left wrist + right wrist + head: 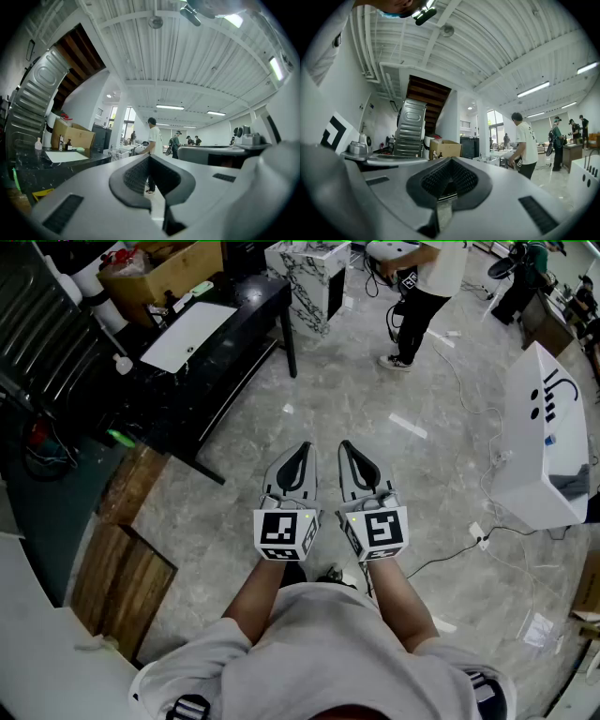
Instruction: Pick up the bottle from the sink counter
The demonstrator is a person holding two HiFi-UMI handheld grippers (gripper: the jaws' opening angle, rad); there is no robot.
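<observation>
A dark sink counter (pixel 234 310) with a white basin (pixel 187 334) stands at the upper left of the head view, far from both grippers. A small white bottle (pixel 122 363) sits near its left end, and dark bottles (pixel 170 304) stand by a cardboard box (pixel 159 273). My left gripper (pixel 298 454) and right gripper (pixel 349 454) are held side by side over the marble floor, both shut and empty. In the left gripper view the counter (pixel 51 161) lies low at the left with the white bottle (pixel 38 143) and a dark bottle (pixel 69 144) on it.
A person in a white shirt (pixel 422 287) stands ahead near a marble-patterned block (pixel 309 277). A white machine (pixel 548 437) with cables on the floor stands at the right. Wooden pallets (pixel 122 559) lie at the lower left. A ribbed metal unit (pixel 408 126) rises behind the counter.
</observation>
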